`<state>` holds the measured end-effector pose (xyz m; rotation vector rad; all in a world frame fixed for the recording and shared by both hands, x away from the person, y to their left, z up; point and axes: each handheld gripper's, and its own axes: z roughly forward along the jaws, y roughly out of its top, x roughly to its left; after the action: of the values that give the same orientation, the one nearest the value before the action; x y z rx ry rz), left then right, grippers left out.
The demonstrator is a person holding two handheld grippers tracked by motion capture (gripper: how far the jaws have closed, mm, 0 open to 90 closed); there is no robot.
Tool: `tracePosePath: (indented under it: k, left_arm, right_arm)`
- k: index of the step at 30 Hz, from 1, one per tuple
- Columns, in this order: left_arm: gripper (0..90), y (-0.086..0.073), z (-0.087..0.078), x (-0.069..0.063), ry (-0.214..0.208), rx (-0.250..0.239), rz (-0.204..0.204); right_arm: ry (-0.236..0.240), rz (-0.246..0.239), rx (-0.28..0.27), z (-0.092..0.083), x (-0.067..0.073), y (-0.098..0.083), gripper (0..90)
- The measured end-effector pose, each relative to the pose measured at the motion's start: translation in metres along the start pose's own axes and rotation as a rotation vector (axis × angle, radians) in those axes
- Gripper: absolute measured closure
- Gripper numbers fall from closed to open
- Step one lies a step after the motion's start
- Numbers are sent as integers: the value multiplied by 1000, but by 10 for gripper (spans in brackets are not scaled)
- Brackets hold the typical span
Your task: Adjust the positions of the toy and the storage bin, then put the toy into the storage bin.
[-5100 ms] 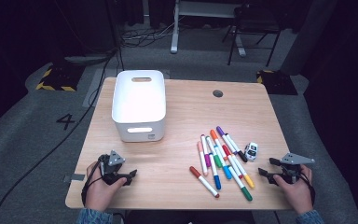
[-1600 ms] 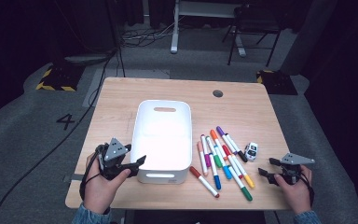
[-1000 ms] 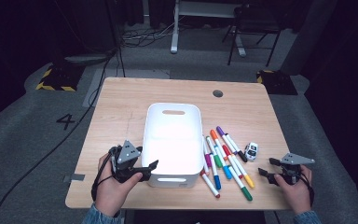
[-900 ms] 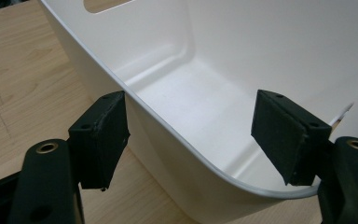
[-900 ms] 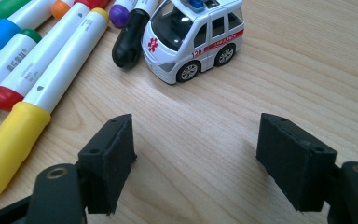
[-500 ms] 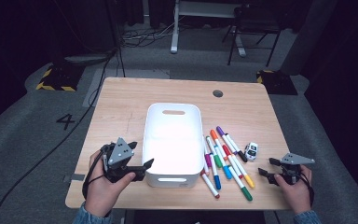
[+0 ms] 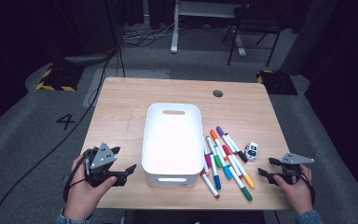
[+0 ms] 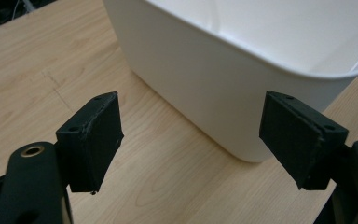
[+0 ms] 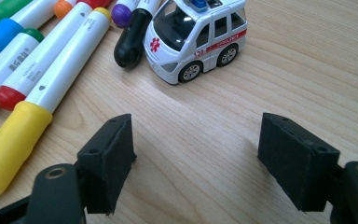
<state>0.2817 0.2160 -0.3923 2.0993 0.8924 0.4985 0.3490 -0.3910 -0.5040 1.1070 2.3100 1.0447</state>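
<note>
Lying in a loose row just right of the white bin (image 7: pixel 173 138), the markers (image 7: pixel 225 161) are the things the next move most likely turns on. Their long axes run slantwise across the table (image 7: pixel 121 107), from the far left toward the near right, roughly side by side and touching one another. They lie near the right gripper (image 7: pixel 266 167), which rests at the table's near right corner with its jaws standing wide and nothing between them. In the right gripper view the markers (image 9: pixel 42 70) lie ahead and to the left of the jaws, with the yellow cap nearest; a small toy ambulance (image 9: pixel 196 35) stands straight ahead, just beside a black-capped marker. The right hand is judged the nearer one for a pick, and the jaws would have to close across a barrel, not along it.

The left gripper (image 7: pixel 125 161) sits just left of the bin's near end, apart from it; its jaws have just been opening and hold nothing. In the left gripper view the bin's wall (image 8: pixel 205 88) rises beyond the open jaws, untouched.

The bin stands mid-table with its long side running away from the person, handle slots at both ends, and looks empty. The markers have white barrels with coloured caps: purple, orange, green, blue, red, yellow.
</note>
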Motion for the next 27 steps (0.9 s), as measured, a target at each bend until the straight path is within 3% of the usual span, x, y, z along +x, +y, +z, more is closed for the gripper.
tracePosePath:
  k: [4,5,12,15,18,21,27]
  left_arm:
    - [213,-14,13,6,-8,17,-24]
    - [213,-24,24,10,5,42,-41]
    - [206,-46,52,19,5,72,-52]
    - [211,-56,63,23,33,97,-56]
    - [210,-64,73,25,38,112,-89]
    - [202,-68,79,26,47,120,-99]
    - [186,-75,87,27,60,149,-122]
  right_arm:
    - [4,-1,1,0,0,0,268]
    - [3,-1,1,0,0,0,268]
    - [0,15,-4,-1,2,0,296]
    - [-2,8,-5,-2,2,-1,327]
    - [-12,21,-7,-2,4,-1,338]
    - [-7,31,-7,-4,6,-1,398]
    - [51,34,25,-9,14,5,586]
